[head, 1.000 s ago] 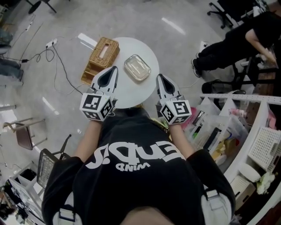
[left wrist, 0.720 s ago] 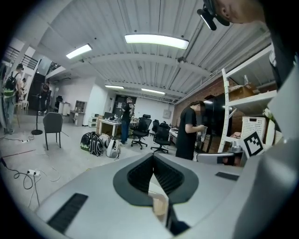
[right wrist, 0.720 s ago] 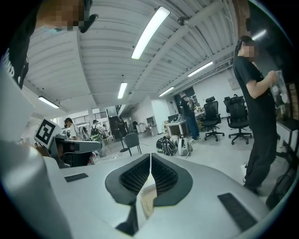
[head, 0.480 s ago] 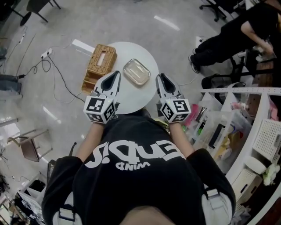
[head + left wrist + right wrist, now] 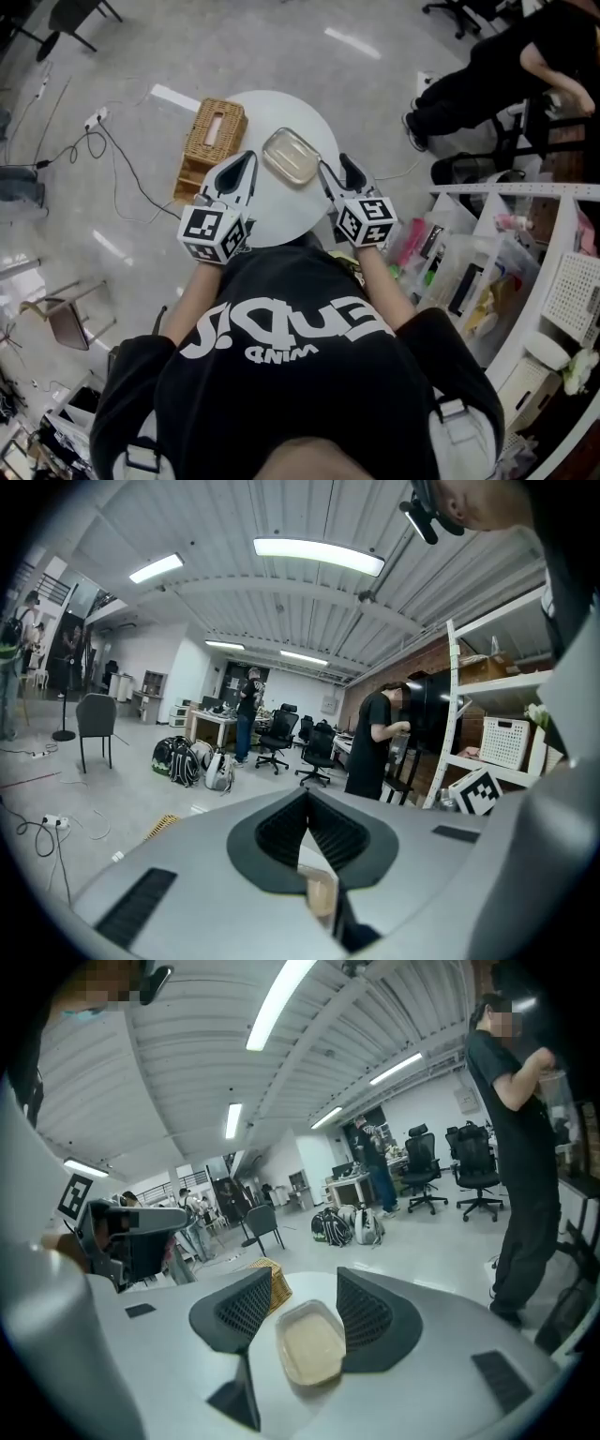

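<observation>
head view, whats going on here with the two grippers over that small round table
A person stands over a small round white table, a handheld gripper in each hand. The right gripper has its jaws apart and points at a clear shallow rectangular plastic tray on the table; the tray shows between the jaws but is not gripped. The left gripper is shut and empty, beside a woven wicker tissue box.

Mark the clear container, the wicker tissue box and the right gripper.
clear container (image 5: 291,157): head view, middle of its top.
wicker tissue box (image 5: 208,141): head view, woven top face beside the slot.
right gripper (image 5: 303,1275): right gripper view, midway between its open fingertips.
</observation>
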A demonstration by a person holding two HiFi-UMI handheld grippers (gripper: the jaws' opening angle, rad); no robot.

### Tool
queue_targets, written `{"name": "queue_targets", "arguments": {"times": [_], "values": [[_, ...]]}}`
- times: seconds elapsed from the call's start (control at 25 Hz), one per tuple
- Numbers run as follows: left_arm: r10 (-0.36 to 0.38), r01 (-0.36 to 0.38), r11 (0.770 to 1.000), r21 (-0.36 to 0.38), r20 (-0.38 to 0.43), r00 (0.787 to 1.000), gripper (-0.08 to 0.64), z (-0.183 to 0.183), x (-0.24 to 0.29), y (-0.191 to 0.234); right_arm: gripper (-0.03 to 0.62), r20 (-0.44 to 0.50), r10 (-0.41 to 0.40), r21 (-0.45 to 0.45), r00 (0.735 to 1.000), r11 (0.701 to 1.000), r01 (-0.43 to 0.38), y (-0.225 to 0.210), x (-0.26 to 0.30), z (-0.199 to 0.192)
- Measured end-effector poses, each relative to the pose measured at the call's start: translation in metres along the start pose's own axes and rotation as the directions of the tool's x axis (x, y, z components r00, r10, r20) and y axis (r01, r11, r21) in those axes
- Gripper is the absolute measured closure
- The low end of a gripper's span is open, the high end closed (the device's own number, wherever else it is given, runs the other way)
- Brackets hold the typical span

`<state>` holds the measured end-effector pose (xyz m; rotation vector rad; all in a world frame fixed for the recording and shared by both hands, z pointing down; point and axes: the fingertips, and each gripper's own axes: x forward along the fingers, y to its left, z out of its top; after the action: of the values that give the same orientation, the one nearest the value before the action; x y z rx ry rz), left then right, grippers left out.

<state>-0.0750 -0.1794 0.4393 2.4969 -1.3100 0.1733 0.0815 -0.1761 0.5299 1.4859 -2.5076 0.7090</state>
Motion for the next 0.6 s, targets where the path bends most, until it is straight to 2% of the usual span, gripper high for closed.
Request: {"name": "queue_targets", "arguments": {"times": [0.2, 0.6], "values": [[0.007, -0.008, 1.000, -0.004, -0.024, 1.000, 0.560, -0.008, 0.004, 0.005, 0.396, -0.074, -0.013, 0.013, 0.997, 1.000, 0.014, -0.017, 0.027, -0.032], [0.029, -0.030, 0.999, -0.018, -0.068, 0.997, 0.560, -0.020, 0.008, 0.017, 0.388, -0.225, -0.021, 0.143, 0.974, 0.988, 0.054, -0.055, 0.069, -0.099]]}}
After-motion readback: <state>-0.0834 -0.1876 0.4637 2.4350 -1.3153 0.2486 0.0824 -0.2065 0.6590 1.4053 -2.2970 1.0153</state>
